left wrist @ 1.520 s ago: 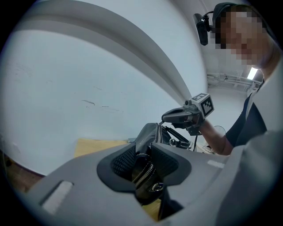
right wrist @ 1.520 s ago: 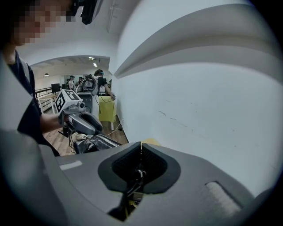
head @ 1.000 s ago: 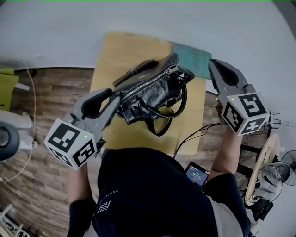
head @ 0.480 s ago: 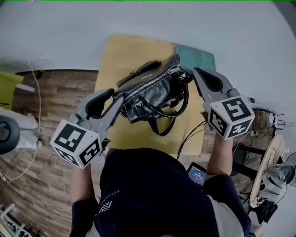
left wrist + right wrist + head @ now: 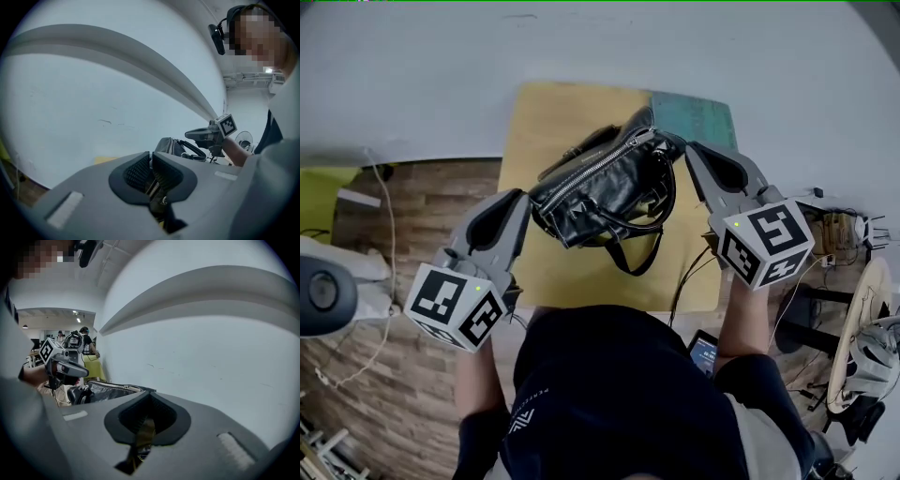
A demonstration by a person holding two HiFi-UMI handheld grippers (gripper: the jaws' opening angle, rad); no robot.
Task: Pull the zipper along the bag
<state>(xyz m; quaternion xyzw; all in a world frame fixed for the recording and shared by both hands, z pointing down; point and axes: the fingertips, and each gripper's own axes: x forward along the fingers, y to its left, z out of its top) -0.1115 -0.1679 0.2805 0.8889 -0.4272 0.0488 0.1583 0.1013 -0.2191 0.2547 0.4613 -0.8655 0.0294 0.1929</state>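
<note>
On the tabletop (image 5: 553,112), left tongs (image 5: 523,199) have just clamped the bag (image 5: 600,183) end to anchor it. Right tongs (image 5: 694,153) hover closed, empty.

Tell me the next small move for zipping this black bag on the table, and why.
Probably open the right claw and ease it onto the zipper. The left claw has just been closing and now pinches one end of the black bag, zipper between its pads, anchoring it; the right claw is shut, seemingly empty, beside the other end. The pull itself I can't make out.
</note>
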